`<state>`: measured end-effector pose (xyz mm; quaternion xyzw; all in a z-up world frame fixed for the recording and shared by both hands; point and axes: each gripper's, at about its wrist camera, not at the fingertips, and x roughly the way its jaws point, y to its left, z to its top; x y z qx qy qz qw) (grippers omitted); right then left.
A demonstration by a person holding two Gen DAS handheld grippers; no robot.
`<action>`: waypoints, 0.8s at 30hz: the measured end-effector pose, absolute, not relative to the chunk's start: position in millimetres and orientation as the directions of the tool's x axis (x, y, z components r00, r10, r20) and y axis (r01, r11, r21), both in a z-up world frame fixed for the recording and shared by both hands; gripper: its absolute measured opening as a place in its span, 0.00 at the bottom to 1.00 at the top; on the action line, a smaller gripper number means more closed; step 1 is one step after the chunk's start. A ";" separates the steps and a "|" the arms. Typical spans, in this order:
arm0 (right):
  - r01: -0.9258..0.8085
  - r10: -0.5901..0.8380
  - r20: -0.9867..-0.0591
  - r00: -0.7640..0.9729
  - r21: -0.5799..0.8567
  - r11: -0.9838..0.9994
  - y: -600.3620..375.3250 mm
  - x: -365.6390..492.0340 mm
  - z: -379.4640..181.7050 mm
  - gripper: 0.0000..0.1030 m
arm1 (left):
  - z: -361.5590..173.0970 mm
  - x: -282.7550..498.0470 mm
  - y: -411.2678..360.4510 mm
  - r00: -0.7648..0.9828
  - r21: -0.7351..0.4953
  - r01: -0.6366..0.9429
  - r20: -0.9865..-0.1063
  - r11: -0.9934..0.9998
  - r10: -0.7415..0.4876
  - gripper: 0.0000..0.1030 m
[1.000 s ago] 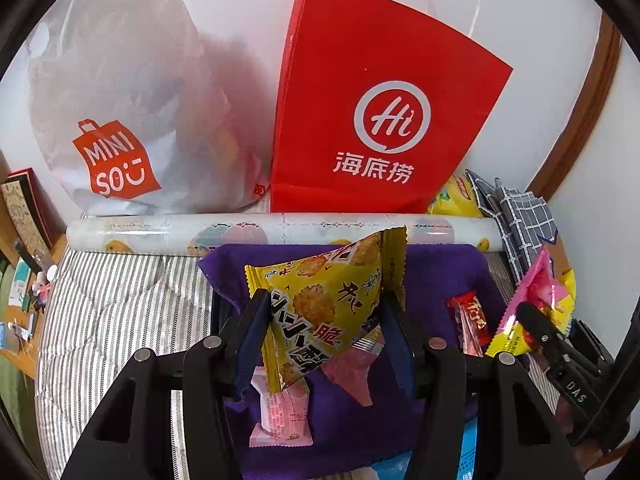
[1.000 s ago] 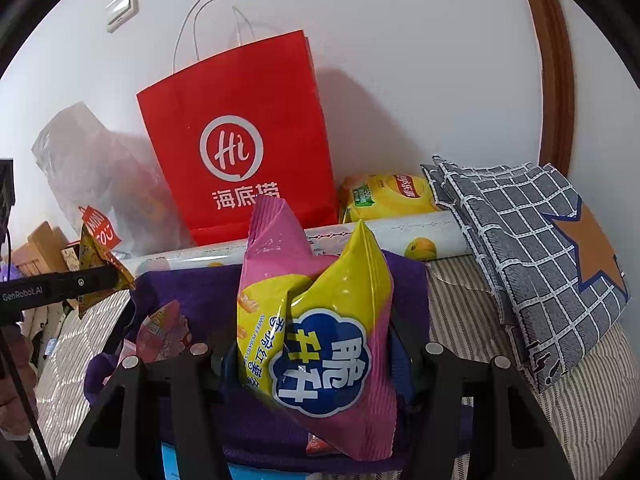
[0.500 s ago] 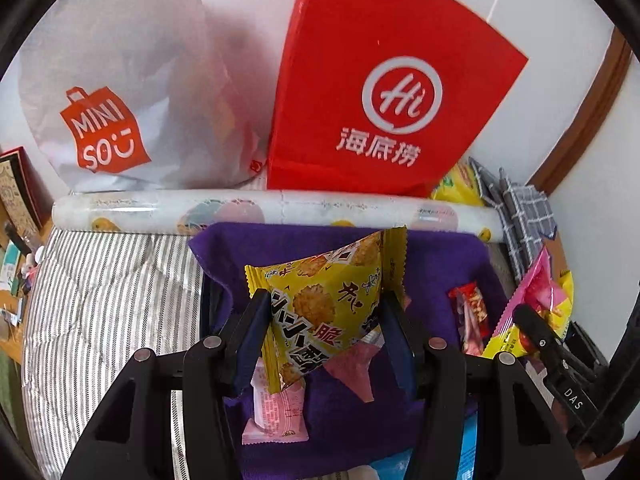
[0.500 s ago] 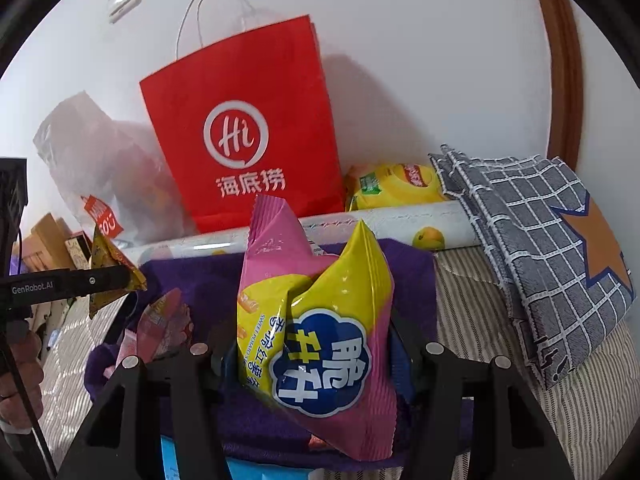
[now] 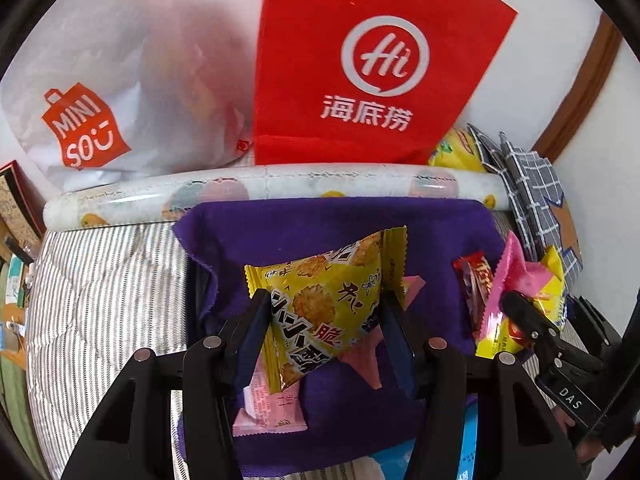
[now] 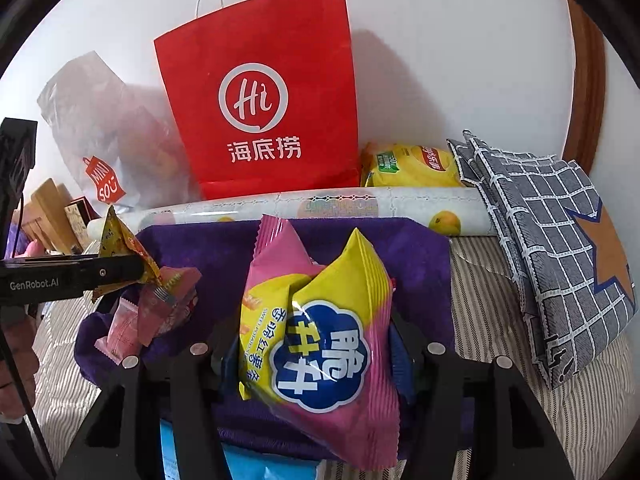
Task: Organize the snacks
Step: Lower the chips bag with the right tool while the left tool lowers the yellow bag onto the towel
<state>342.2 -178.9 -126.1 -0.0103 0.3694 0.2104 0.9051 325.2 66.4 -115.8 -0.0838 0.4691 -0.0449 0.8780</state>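
yellow cracker packet (image 5: 320,312) is clamped in the left gripper (image 5: 324,320), pink-and-yellow chip bag (image 6: 316,340) is clamped in the right gripper (image 6: 312,360).
both are held above a purple cloth (image 5: 340,224) where pink snack packs (image 6: 148,316) lie; a red paper bag (image 6: 260,92) is stood behind, against the wall.

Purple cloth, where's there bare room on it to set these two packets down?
On the purple cloth, the back strip is bare, bordered by the printed roll. The striped bedding left of the cloth is also free. It is crowded at the pink wrappers and red packet.
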 end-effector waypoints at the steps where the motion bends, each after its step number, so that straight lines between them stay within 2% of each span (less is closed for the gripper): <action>1: -0.390 0.374 -0.675 0.636 0.137 0.911 -178.8 342.6 -126.5 0.57 | -116.0 324.9 64.6 0.555 -0.188 0.008 -0.816 0.982 -0.161 0.53; 13: -0.422 0.375 -0.697 0.611 0.114 0.899 -172.1 342.1 -131.5 0.57 | -124.5 323.4 52.3 0.498 -0.226 0.064 -0.837 0.972 -0.228 0.55; 21: -0.416 0.425 -0.660 0.619 0.183 0.891 -181.5 342.7 -125.7 0.61 | -123.3 320.7 44.8 0.487 -0.219 0.099 -0.840 0.971 -0.239 0.55; 24: -0.424 0.434 -0.650 0.624 0.185 0.887 -180.9 340.6 -122.9 0.66 | -121.6 320.3 42.7 0.487 -0.220 0.108 -0.838 0.969 -0.245 0.55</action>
